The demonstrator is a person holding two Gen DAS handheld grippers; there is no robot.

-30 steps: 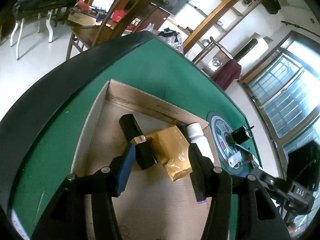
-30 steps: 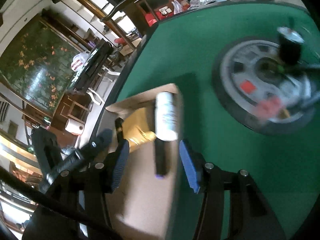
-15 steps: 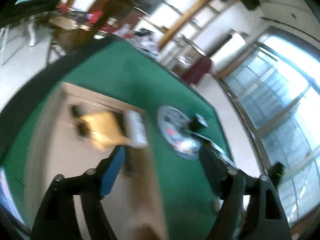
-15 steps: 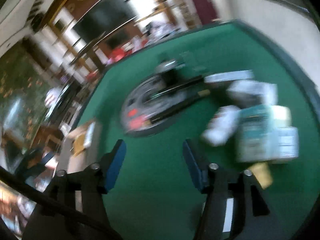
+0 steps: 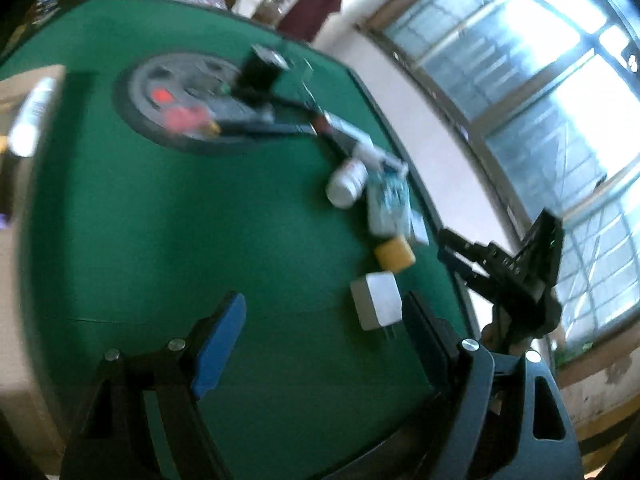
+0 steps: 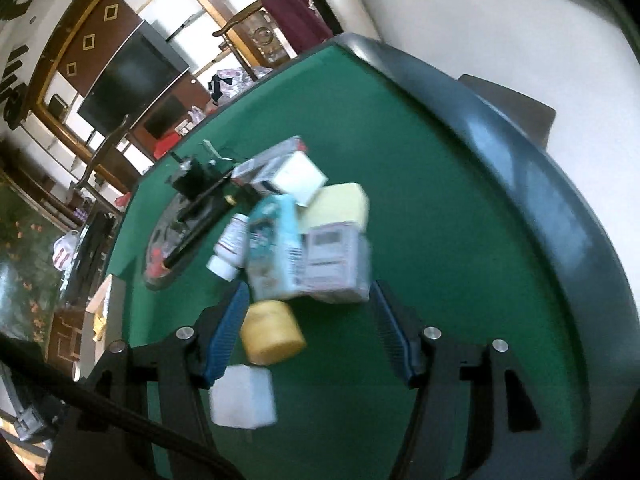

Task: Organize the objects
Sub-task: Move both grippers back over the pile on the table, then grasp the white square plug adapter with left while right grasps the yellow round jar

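Note:
A pile of objects lies on the green table: a white plug adapter, a yellow round jar, a teal and white carton, a white pill bottle and a grey-white box. My left gripper is open and empty, just left of the plug adapter. My right gripper is open and empty, with the yellow jar and the box's near edge between its fingers. The cardboard box with a white bottle is at the left edge.
A round grey disc with a black device and a cable lies mid-table. More cartons and a pale yellow block lie behind the pile. The table's dark padded rim curves on the right. My right gripper's body shows in the left wrist view.
Both grippers have swung right, away from the cardboard box and over to the pile of objects. The right gripper now stands over the yellow jar and the left is beside the plug adapter.

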